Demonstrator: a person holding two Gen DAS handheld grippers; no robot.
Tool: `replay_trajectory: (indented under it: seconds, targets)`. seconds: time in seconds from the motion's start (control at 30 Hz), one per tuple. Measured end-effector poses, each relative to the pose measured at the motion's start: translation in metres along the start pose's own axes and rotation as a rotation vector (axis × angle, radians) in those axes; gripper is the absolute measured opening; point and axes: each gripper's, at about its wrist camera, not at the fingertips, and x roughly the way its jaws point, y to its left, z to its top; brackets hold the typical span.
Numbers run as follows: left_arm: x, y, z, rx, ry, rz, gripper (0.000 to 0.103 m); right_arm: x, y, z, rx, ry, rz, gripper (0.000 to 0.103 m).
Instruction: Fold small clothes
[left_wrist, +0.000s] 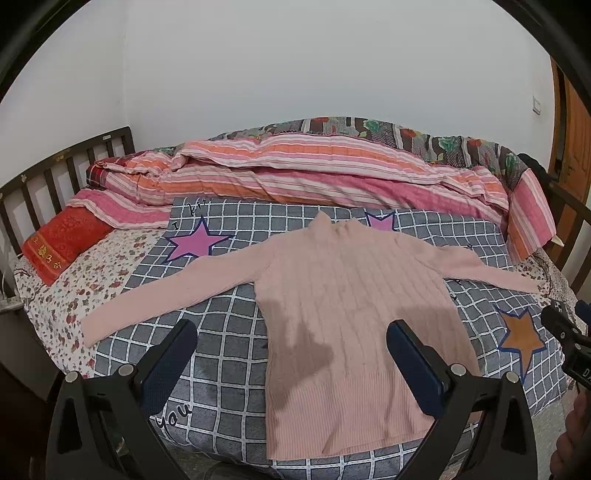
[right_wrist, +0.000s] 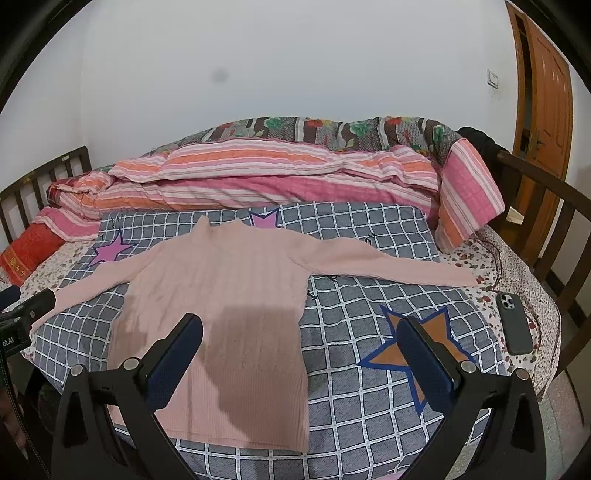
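A pink ribbed sweater (left_wrist: 347, 302) lies flat on a grey checked cloth (left_wrist: 229, 332) on the bed, collar away from me, both sleeves spread out to the sides. It also shows in the right wrist view (right_wrist: 221, 295). My left gripper (left_wrist: 291, 332) is open and empty, held above the sweater's lower left part. My right gripper (right_wrist: 301, 328) is open and empty, above the sweater's lower right edge. The right gripper's body shows at the right edge of the left wrist view (left_wrist: 565, 332).
A striped pink and orange quilt (left_wrist: 295, 173) is bunched along the back of the bed. A red pillow (left_wrist: 62, 240) lies at the left. A dark phone (right_wrist: 513, 323) lies on the floral sheet at the right. Wooden bed rails (right_wrist: 554, 206) stand at both ends.
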Motion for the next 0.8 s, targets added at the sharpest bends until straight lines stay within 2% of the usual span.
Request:
replay_trajectory:
  seconds: [0.8]
  targets:
    - [-0.0009,-0.0009,-0.0010,-0.003,-0.005,-0.003,0.103,-0.0009,0.0046,0.0008,0.011,0.000,0.013,0.103]
